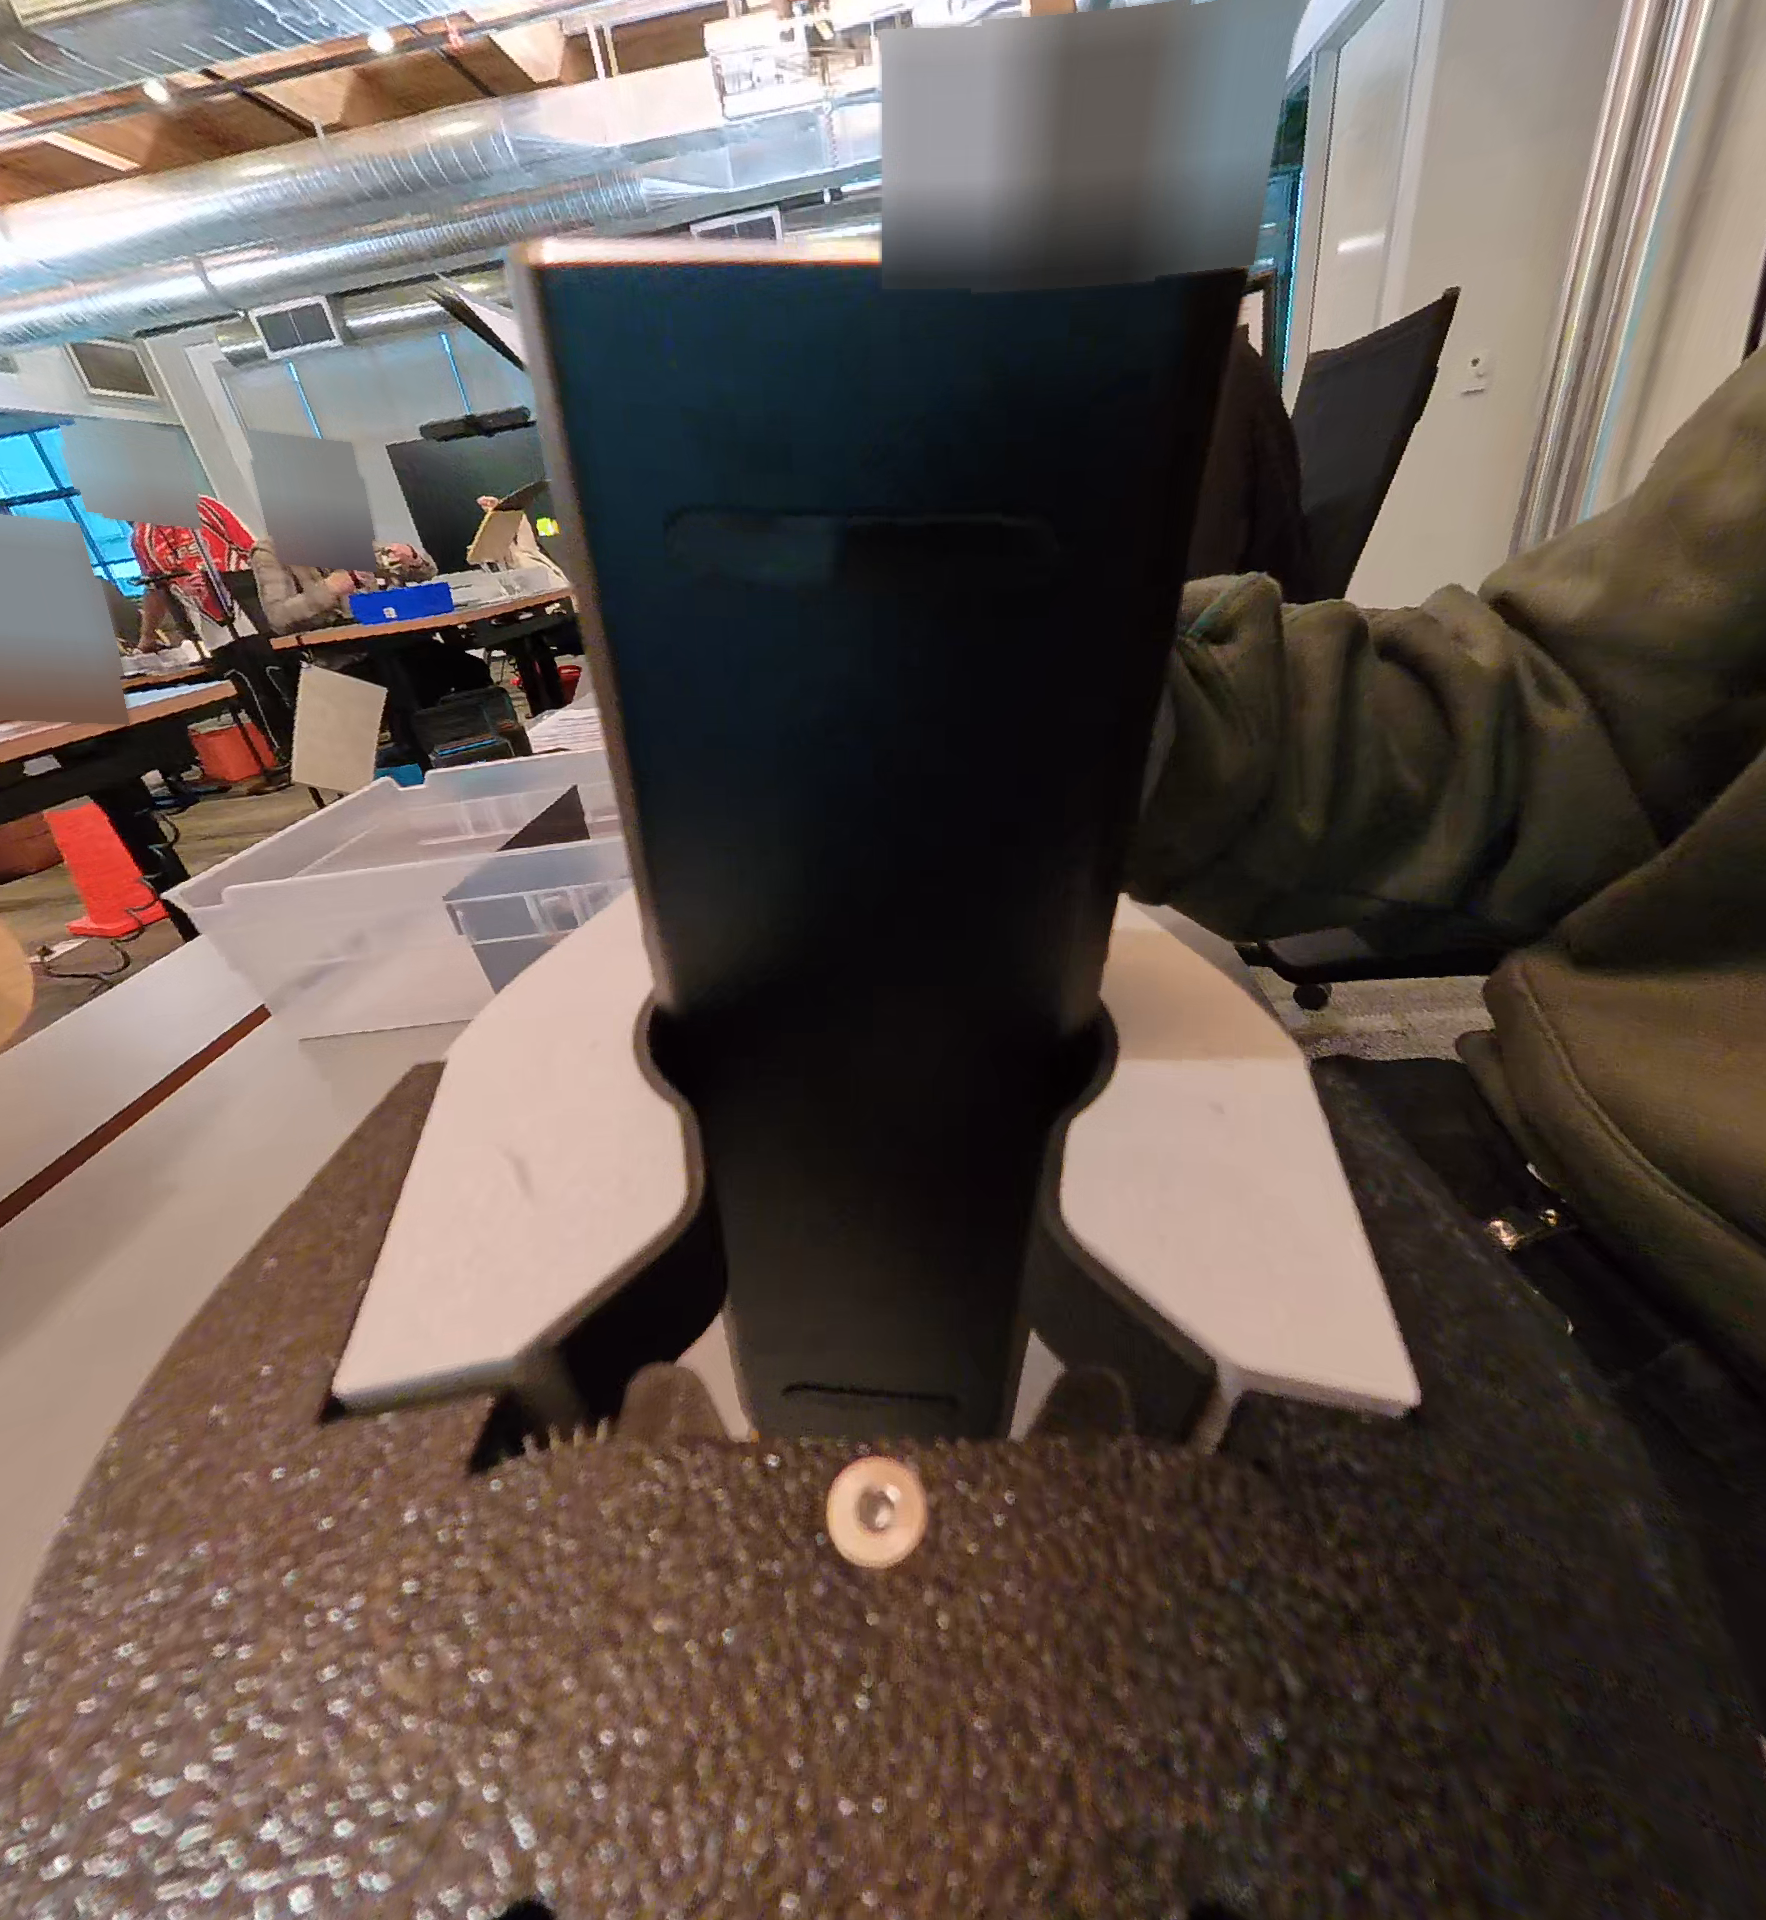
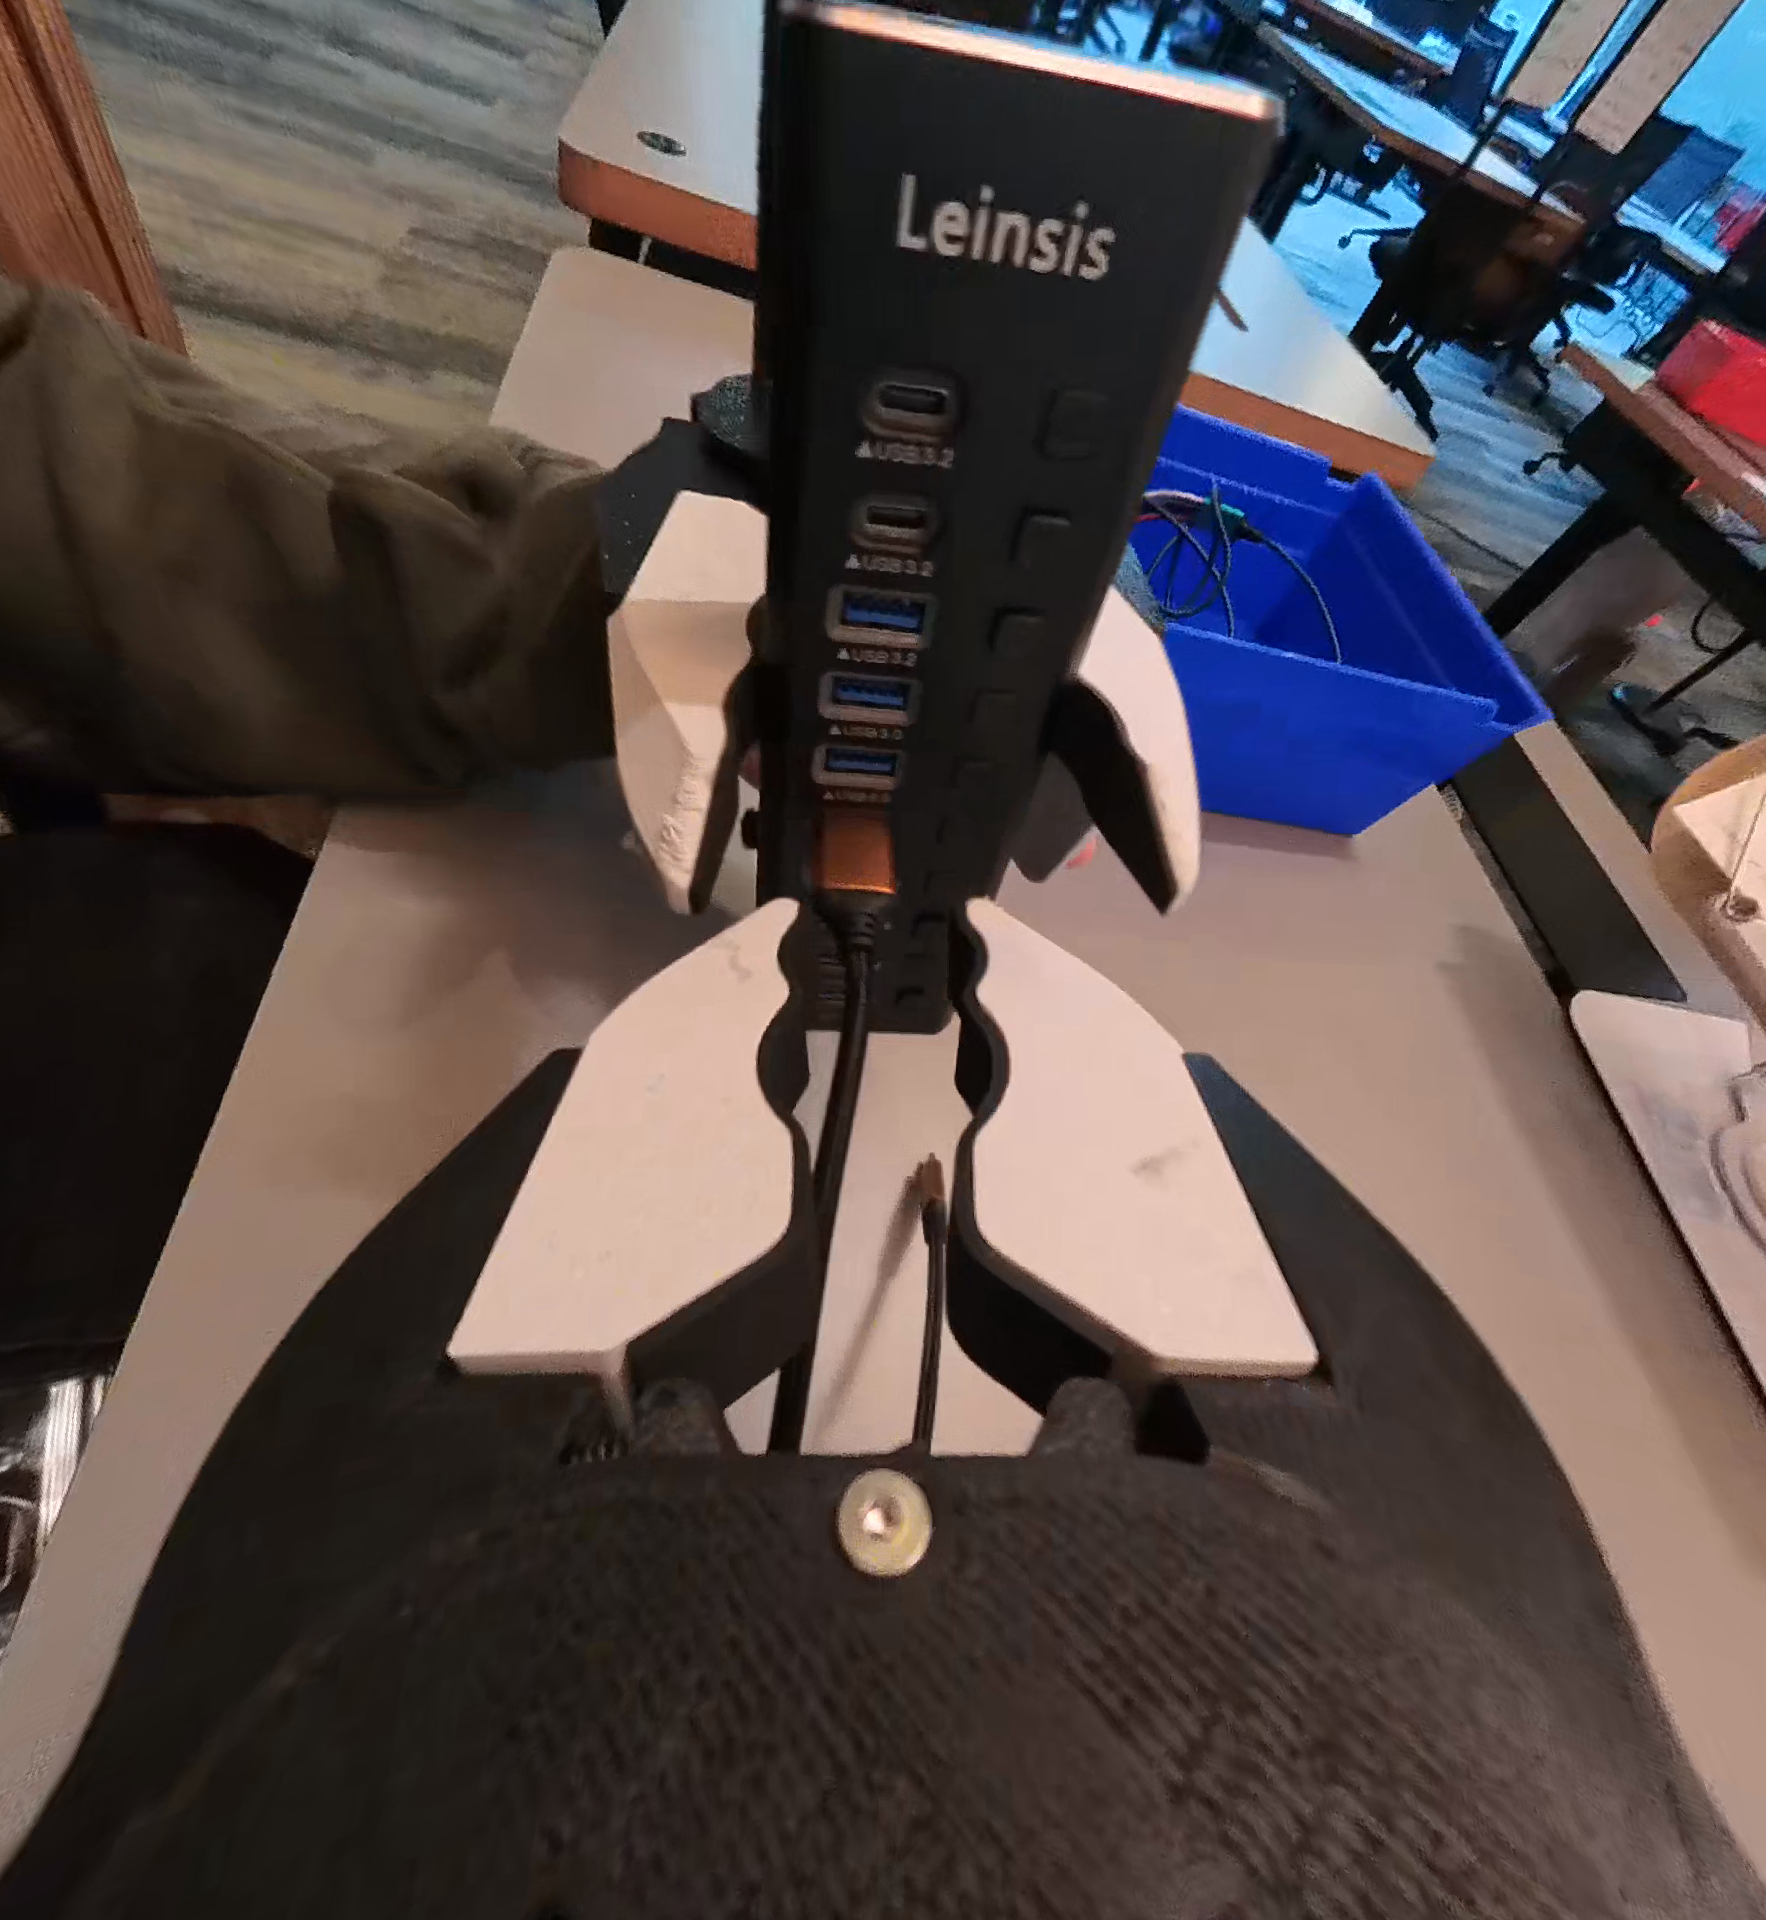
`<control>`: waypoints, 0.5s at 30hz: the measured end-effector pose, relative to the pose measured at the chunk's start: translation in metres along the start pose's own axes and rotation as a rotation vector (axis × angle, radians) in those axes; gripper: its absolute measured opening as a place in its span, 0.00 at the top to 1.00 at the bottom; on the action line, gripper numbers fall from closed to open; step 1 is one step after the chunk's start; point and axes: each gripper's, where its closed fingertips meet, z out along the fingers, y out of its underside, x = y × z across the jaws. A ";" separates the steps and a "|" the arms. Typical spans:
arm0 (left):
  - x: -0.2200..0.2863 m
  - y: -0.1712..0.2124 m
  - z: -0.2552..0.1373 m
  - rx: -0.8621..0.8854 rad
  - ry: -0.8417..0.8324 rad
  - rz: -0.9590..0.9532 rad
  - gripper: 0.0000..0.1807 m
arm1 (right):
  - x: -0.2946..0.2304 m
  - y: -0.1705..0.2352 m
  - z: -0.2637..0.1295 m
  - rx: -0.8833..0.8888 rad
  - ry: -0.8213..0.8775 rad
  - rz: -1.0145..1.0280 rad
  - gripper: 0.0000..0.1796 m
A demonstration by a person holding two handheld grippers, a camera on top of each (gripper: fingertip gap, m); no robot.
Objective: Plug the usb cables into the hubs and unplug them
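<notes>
Nearest the lens in the right wrist view, the right gripper [image 2: 874, 977] stands parted — its white fingers [image 2: 650, 1174] flank a black cable [image 2: 843, 1091] without pinching it, so it has hold of nothing. A second loose cable end [image 2: 929, 1195] lies in the gap at about 5 o'clock from the first.

Just beyond, at 12 o'clock, the cable's orange plug [image 2: 855, 847] sits seated in a port of the black hub [image 2: 972, 499], which stands upright over the grey table [image 2: 1326, 997]. The left gripper [image 2: 910, 727] is clamped on the hub's sides from behind. In the left wrist view its fingers [image 1: 546, 1174] press against the hub's dark back [image 1: 879, 644].

By my reading the plug is in and the unplug step is at hand. The next move calls for closing on the orange plug itself and pulling straight out along the port while the left side braces the hub.

An olive sleeve [image 2: 266, 582] reaches in from 9 o'clock, forearm roughly level. Farther off at 2 o'clock is a blue bin [image 2: 1378, 707].
</notes>
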 end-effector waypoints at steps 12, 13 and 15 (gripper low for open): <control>0.005 -0.002 0.003 0.031 0.019 0.019 0.61 | -0.009 -0.007 0.002 0.154 -0.044 0.129 0.91; 0.006 -0.002 0.003 0.029 0.021 0.024 0.61 | -0.009 -0.008 0.001 0.159 -0.042 0.112 0.91; 0.006 0.000 0.004 0.015 0.024 0.013 0.61 | -0.008 -0.008 -0.001 0.164 -0.020 0.065 0.91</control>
